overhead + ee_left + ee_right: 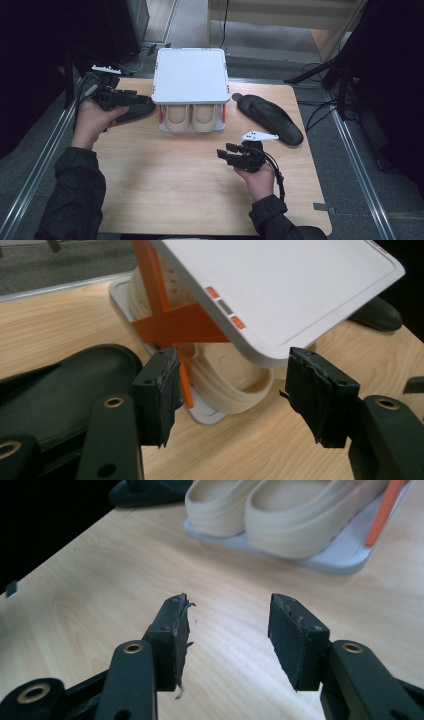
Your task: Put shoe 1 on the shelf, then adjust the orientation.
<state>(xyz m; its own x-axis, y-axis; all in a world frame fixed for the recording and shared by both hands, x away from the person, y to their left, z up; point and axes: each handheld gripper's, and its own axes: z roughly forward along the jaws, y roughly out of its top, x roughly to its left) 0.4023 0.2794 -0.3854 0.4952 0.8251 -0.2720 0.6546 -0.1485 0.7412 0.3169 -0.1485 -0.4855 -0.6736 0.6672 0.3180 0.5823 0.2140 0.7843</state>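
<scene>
While both grippers hover with jaws spread and nothing between them, the rack [190, 75] stands at the far middle of the surface [175, 190], a beige pair of clogs [190, 118] on its lower shelf. The left gripper [131, 97] is just left of the rack, over one black sandal [134, 112]. The right gripper [226, 150] sits nearer than the rack, with the other sandal [272, 119] right of the rack.

The white rack's top shelf [190, 75] hid all but the rounded ends of the cream shoes [190, 119]. The left hand [92, 120] covered part of the black sandal [134, 111]. The bench [180, 185] ran off the lower edge.
</scene>
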